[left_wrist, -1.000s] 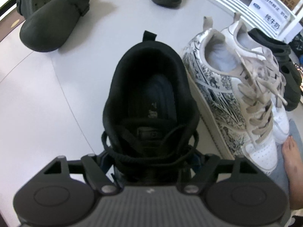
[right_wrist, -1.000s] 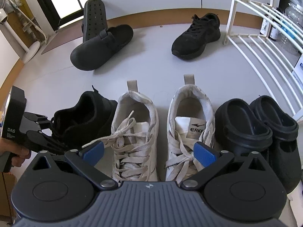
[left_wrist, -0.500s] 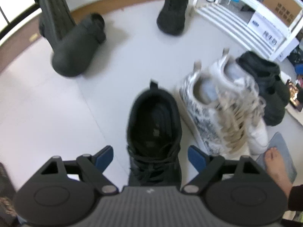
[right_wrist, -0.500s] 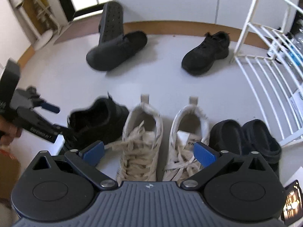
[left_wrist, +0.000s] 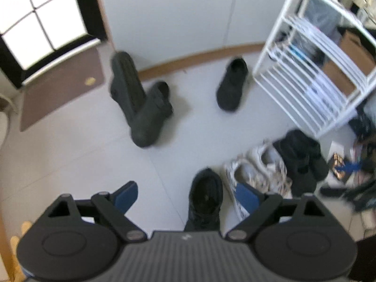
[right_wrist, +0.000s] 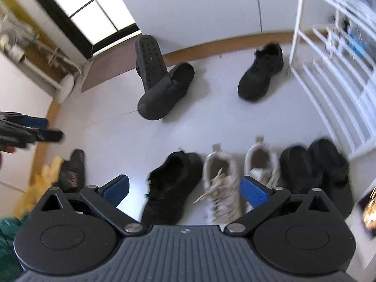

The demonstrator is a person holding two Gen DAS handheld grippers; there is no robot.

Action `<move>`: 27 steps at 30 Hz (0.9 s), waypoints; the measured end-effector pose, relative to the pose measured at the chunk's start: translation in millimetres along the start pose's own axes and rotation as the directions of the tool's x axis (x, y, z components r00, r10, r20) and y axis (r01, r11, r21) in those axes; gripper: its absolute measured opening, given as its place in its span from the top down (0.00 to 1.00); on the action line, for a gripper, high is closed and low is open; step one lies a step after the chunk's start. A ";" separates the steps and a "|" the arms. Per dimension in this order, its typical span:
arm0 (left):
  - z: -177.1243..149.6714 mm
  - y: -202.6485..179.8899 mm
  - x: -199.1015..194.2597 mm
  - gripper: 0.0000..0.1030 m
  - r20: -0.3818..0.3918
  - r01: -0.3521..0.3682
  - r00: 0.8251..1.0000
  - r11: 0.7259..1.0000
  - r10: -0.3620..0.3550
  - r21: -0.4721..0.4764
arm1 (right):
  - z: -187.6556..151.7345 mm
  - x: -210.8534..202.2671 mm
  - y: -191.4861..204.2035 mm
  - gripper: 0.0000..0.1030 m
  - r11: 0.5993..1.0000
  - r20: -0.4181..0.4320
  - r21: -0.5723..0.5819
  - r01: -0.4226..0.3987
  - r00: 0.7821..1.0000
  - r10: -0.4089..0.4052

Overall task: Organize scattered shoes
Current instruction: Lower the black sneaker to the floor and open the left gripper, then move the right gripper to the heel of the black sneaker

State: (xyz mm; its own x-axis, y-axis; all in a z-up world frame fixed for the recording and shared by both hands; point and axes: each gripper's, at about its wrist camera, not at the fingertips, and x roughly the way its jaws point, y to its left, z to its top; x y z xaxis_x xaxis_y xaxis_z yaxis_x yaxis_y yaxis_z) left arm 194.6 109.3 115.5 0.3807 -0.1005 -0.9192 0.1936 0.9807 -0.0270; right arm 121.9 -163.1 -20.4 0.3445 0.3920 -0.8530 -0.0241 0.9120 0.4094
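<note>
Your left gripper [left_wrist: 185,193] is spread wide with nothing between its blue pads, held high above the pale grey floor [left_wrist: 70,159]. Your right gripper [right_wrist: 184,189] is spread just as wide and also holds nothing.

Below them a row of shoes lies on the floor. From the right wrist view it reads: a black lace-up sneaker [right_wrist: 172,183] at the left end, just beside a pair of white lace-up sneakers [right_wrist: 223,183], then a pair of black rubber clogs [right_wrist: 315,166] at the right end, near the foot of the white wire shelf rack [right_wrist: 329,54]. In the left wrist view that black sneaker [left_wrist: 205,197] sits straight ahead under your open fingers.

Well apart from the row, near the wall's brown skirting, two dark grey felt slip-ons [right_wrist: 162,87] lie together, one propped with its studded sole up against the other. A second black lace-up sneaker [right_wrist: 260,72] lies alone close to the rack's corner post.

At the floor's left edge a dark slipper [right_wrist: 71,171] rests beside something yellow and fuzzy [right_wrist: 40,190]; motion blur hides its detail.
</note>
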 end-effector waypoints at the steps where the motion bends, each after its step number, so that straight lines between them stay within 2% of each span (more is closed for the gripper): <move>1: 5.8 0.7 -9.5 0.11 0.005 -0.005 1.000 1.000 0.005 -0.020 | -1.3 2.2 -1.2 0.00 1.000 0.001 0.011 0.011 1.000 -0.011; 7: 41.5 -14.2 -50.4 0.07 0.000 -0.091 0.996 0.994 0.091 -0.060 | -10.4 5.3 0.0 0.00 0.999 0.014 -0.047 0.022 1.000 -0.021; 12: 47.9 -38.9 -43.9 0.07 -0.020 -0.117 0.993 0.991 0.115 -0.065 | -17.9 7.6 1.1 0.00 0.995 0.025 -0.093 0.032 0.999 -0.030; 17: 36.9 -62.2 -15.6 0.07 -0.039 -0.094 0.995 0.993 0.091 -0.077 | -23.1 3.6 1.7 0.00 0.997 0.029 -0.056 0.057 0.998 -0.055; 23: 9.9 -69.1 21.3 0.07 -0.047 -0.044 0.998 0.986 0.037 -0.162 | -36.2 27.0 -2.5 0.00 0.999 0.010 -0.042 0.012 1.000 -0.012; 25: -7.0 -60.7 35.9 0.07 -0.040 0.007 0.999 0.978 -0.016 -0.210 | -39.4 36.3 3.6 0.00 0.996 0.015 -0.084 0.026 1.000 -0.025; 27: -24.5 -52.3 47.4 0.08 -0.046 -0.004 0.999 0.975 -0.007 -0.221 | -42.8 48.2 11.3 0.00 0.992 0.021 -0.124 0.030 0.999 -0.028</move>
State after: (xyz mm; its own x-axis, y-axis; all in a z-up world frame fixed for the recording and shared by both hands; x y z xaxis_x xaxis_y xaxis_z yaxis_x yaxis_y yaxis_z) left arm 180.4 57.3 63.8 0.3371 -0.0990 -0.9363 -0.0128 0.9939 -0.1097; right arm 98.0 -128.8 -70.8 0.3643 0.3638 -0.8573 -0.1302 0.9314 0.3399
